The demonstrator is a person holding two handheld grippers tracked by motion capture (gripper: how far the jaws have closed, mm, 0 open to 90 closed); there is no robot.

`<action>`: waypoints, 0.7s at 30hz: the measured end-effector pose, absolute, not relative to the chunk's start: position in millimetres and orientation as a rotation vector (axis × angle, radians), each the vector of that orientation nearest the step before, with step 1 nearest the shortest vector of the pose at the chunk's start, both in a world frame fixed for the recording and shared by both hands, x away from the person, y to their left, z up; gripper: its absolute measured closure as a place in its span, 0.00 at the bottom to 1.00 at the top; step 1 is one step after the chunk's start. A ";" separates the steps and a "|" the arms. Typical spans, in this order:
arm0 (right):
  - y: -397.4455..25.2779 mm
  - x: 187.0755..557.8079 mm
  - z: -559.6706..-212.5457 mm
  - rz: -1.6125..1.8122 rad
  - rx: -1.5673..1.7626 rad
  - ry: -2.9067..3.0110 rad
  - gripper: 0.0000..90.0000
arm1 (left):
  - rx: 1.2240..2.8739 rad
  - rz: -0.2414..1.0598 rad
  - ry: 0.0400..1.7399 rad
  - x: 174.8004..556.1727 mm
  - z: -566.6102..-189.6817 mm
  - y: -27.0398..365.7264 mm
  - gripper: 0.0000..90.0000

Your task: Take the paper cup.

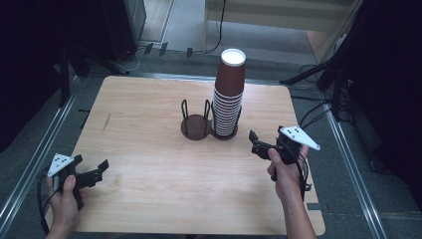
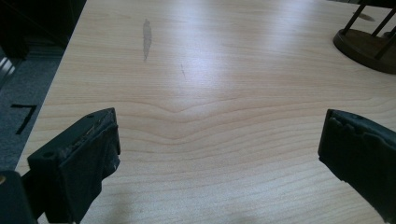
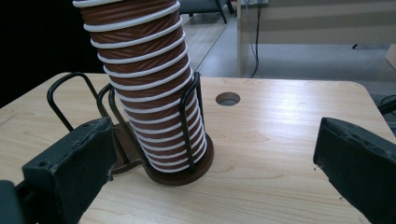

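A tall stack of upside-down brown paper cups with white rims stands in the right bay of a dark wire cup holder at mid table. The holder's left bay is empty. My right gripper is open just right of the stack, aimed at it, with nothing between its jaws. My left gripper hovers open over bare wood at the front left, far from the holder.
The wooden table has a dark scuff at its left and a round cable hole behind the stack. Black stands and cables surround the table on grey floor. A metal rail runs along the left.
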State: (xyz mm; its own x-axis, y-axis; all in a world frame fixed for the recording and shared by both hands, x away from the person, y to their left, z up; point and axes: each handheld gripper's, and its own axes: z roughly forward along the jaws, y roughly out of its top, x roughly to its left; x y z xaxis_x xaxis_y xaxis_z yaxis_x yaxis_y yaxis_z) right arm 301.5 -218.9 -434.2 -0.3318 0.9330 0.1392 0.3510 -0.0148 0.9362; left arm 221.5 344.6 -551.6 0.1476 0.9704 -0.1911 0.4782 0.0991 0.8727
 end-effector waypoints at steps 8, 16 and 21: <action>-207.2 310.7 -427.3 1.352 1.321 1.735 0.00 | 1.518 0.679 1.465 222.9 -551.7 344.9 0.00; -185.7 320.0 -418.2 1.341 1.285 1.728 0.00 | 1.520 0.672 1.467 223.3 -551.6 345.1 0.00; -172.4 328.8 -414.9 1.352 1.282 1.734 0.00 | 1.518 0.667 1.470 223.6 -551.8 345.7 0.00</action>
